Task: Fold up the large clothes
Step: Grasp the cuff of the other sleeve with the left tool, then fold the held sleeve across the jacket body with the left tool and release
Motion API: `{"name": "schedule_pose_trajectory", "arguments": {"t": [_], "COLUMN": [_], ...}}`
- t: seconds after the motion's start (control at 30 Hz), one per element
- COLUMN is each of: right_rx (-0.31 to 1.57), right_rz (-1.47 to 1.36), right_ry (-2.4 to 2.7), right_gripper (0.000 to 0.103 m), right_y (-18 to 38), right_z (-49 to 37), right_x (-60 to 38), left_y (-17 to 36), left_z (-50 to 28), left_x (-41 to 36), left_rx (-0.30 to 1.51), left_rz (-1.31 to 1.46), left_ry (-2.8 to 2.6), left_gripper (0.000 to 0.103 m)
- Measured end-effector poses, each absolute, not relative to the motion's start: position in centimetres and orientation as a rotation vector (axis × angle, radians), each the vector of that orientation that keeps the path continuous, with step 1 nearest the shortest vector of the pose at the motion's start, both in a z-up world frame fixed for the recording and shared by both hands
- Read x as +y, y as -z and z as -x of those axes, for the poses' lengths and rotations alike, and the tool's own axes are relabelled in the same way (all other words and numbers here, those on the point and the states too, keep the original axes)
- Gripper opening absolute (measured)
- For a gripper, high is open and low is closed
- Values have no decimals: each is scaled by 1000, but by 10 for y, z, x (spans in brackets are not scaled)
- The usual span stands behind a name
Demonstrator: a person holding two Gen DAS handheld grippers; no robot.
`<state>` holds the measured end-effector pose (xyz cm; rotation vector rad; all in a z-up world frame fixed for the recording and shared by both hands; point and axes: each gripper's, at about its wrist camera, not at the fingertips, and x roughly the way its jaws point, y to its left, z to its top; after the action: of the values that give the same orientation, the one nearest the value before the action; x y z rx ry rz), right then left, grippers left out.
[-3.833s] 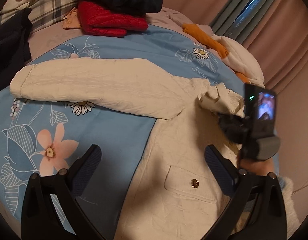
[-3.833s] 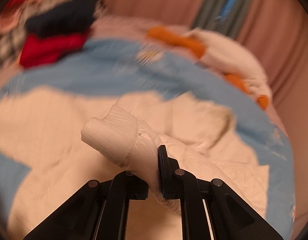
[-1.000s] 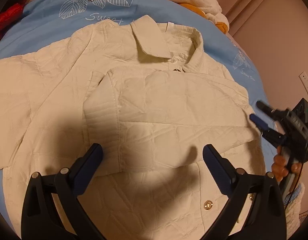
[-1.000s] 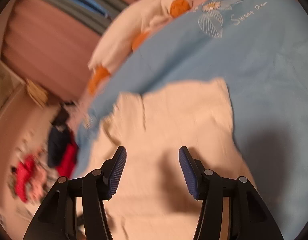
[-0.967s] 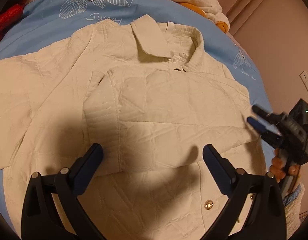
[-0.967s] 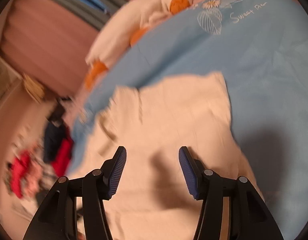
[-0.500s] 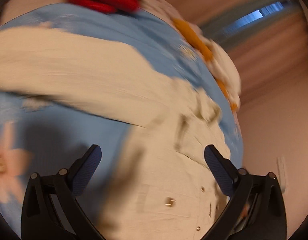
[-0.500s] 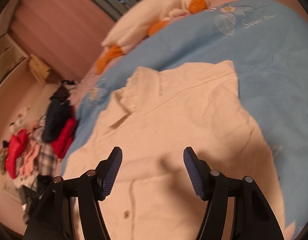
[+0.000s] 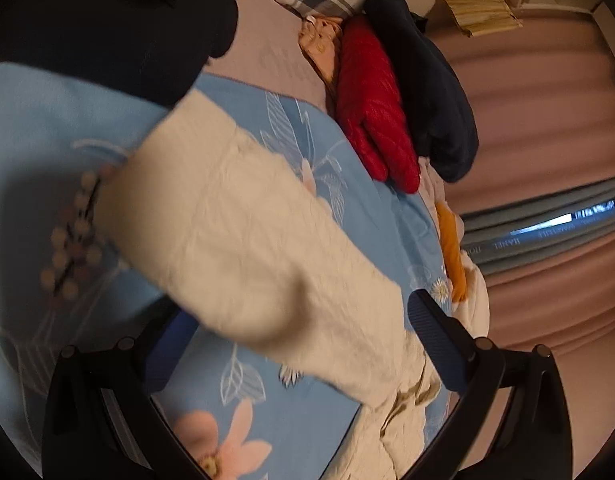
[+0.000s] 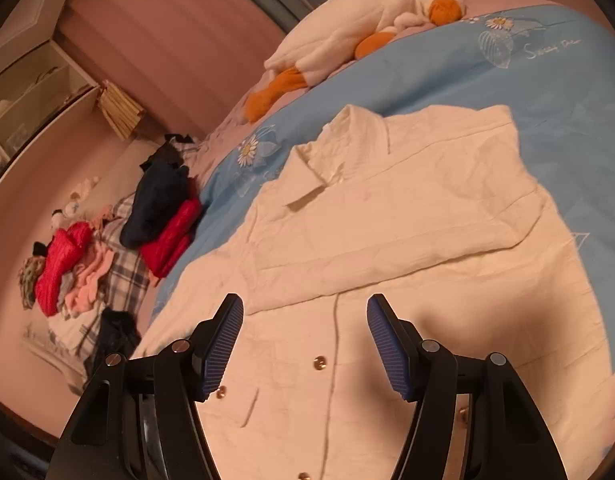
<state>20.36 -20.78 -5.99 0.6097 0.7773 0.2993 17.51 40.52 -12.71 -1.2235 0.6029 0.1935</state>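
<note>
A cream quilted jacket [image 10: 407, 208] lies face up on the blue flowered bedspread [image 10: 547, 80], collar toward the far side, with one sleeve folded across its chest. My right gripper [image 10: 305, 300] hovers open above the button front with nothing between its fingers. In the left wrist view the jacket's other sleeve [image 9: 235, 220] stretches out flat across the bedspread [image 9: 371, 216]. My left gripper [image 9: 299, 308] stands wide open just over that sleeve. The sleeve's cloth hides its left fingertip, and the pads do not press on it. The view is blurred.
Folded red [image 9: 371, 100] and navy [image 9: 423, 80] garments lie beyond the sleeve, and a black garment [image 9: 107, 20] sits by the cuff. A white and orange plush duck [image 10: 367, 28] rests at the bed's head. A heap of loose clothes [image 10: 67, 264] covers the far left.
My left gripper has swung from above the jacket's chest to its outstretched sleeve, rolling as it went. My right gripper drew back from the folded sleeve and its jaws widened.
</note>
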Motion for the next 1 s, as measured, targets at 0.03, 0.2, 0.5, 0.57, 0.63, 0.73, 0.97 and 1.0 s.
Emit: {"name": "schedule_pose_trajectory", "arguments": {"t": [0.03,0.2,0.5,0.57,0.63,0.73,0.97,1.0], "right_rx": [778,805,852,855,855,849,843,837], "right_rz": [-617,-631,-667,-672,-674,-684,-757,-765], "right_ry": [-308,-318,-309,-303,-301,-289,-282,-279], "right_gripper": [66,66,66,66,66,66,66,66], "right_y": [62,76,93,94,94,93,97,98], "right_z": [-204,-212,-220,-217,-215,-211,-200,-197], "right_x": [-206,-197,-191,-193,-196,-204,-221,-224], "left_y": [128,130,140,143,133,90,-47,-64], "left_z": [-175,-174,-188,-187,-187,-196,-238,-244], "left_x": [413,427,433,432,427,402,254,222], "left_rx": [590,542,582,623,626,614,541,537], "left_rz": [1238,1266,1270,1272,1231,1053,620,557], "left_ry": [-202,-323,-357,-388,-403,-377,3,72], "left_gripper": [102,91,23,14,8,6,7,8]}}
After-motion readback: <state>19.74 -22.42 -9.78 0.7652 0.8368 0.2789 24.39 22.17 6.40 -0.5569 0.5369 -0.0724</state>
